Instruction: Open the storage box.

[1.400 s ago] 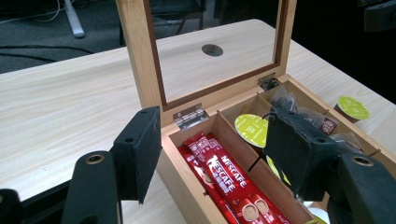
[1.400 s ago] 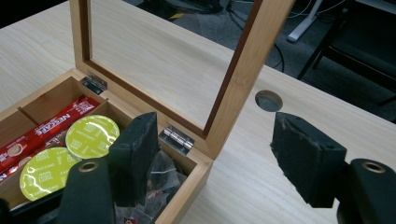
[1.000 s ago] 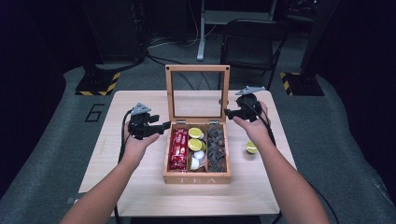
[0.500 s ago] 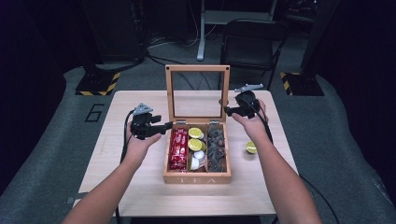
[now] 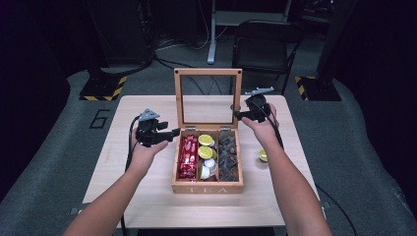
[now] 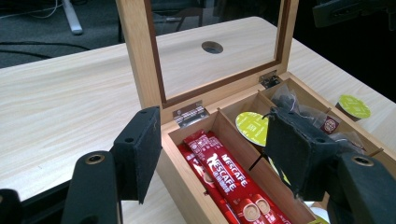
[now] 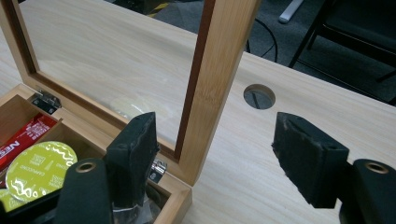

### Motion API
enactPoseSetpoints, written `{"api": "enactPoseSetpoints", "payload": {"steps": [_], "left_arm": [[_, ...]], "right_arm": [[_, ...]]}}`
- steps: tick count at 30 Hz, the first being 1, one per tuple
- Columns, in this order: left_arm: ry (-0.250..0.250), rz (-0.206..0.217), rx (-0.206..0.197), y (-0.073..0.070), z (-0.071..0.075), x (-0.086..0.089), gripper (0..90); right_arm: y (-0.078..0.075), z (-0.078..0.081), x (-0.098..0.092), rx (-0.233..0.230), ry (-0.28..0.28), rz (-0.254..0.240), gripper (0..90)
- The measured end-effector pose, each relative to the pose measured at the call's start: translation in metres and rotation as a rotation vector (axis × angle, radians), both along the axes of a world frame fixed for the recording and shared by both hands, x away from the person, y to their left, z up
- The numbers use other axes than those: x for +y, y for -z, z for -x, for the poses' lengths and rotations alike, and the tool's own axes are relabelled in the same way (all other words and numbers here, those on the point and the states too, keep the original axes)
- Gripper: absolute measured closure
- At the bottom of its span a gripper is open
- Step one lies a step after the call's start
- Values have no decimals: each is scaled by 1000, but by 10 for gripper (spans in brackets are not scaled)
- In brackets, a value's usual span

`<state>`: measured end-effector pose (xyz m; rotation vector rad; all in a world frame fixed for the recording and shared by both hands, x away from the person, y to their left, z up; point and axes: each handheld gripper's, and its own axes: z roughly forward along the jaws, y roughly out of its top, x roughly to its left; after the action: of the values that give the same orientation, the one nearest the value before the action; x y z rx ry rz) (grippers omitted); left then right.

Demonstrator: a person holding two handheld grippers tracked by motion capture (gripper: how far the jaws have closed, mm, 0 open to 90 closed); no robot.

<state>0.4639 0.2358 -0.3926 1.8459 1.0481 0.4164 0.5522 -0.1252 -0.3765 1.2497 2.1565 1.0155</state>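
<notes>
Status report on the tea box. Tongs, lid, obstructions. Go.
Right tongs open, straddling the lid frame's side, pads not pressing. Left tongs open over the tea box left wall, gripping nothing. Lid upright. Loose green capsule right of box, clear of lid.

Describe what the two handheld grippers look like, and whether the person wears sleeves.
Both the left gripper and right gripper are black, each topped by a grey three-cornered plate and trailing a black cable. Their jaws carry flat black pads. The forearms are bare, no sleeves.
</notes>
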Motion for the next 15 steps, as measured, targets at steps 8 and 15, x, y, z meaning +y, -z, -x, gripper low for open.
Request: {"api": "enactPoseSetpoints", "payload": {"steps": [8,15], "left_arm": [[-1,-4,-1,-1,1,2,361],[-1,-3,-1,-1,2,3,361]], "right_arm": [[4,-6,8,14,-2,10,300],[9,-11,11,15,1,2,297]]}}
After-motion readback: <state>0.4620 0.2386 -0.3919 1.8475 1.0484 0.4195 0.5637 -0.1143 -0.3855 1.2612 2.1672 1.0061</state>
